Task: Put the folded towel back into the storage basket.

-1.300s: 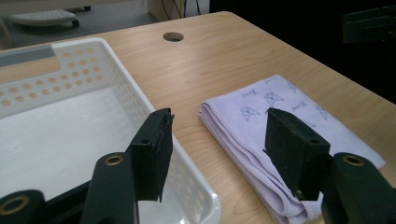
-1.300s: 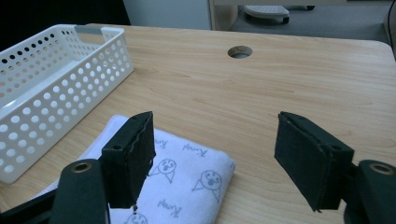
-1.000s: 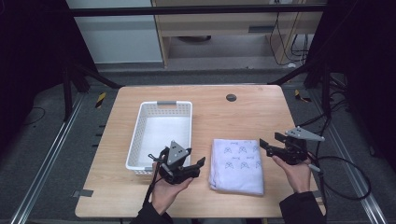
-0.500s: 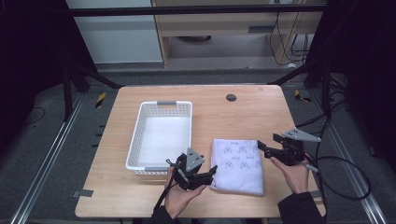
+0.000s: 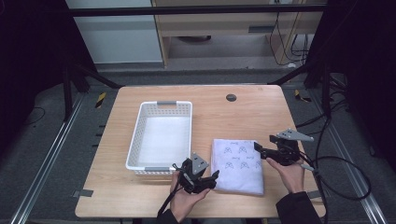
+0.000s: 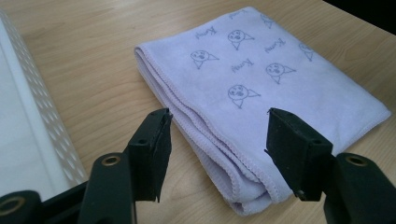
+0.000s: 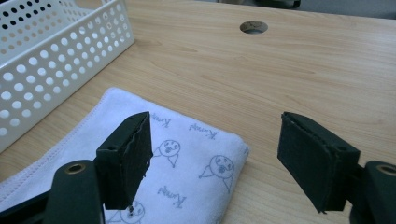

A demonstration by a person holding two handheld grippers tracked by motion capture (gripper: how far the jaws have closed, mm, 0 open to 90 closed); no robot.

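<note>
Wooden table [image 5: 243,112], with dark floor and a cabinet behind, carried the whole scene. Folded lilac towel [image 5: 237,165], printed with small faces, lay flat on the near right part of the table, just beside the white perforated basket [image 5: 161,135], which held nothing. Over the preceding second the left gripper [image 5: 205,179] had travelled from the basket's near wall to the towel's near left corner; its jaws stood apart, framing the stacked folded edges [image 6: 219,144] in the left gripper view, with nothing between them yet. Right gripper [image 5: 261,149] had edged inward to the towel's far right edge, jaws likewise spread and holding nothing; the right gripper view showed the towel's corner [image 7: 233,144] between and beneath them. Both approaches appeared finished, so the work probably stood just before the grasp: each gripper would need to close on its edge before the towel could be lifted, presumably toward the basket.
</note>
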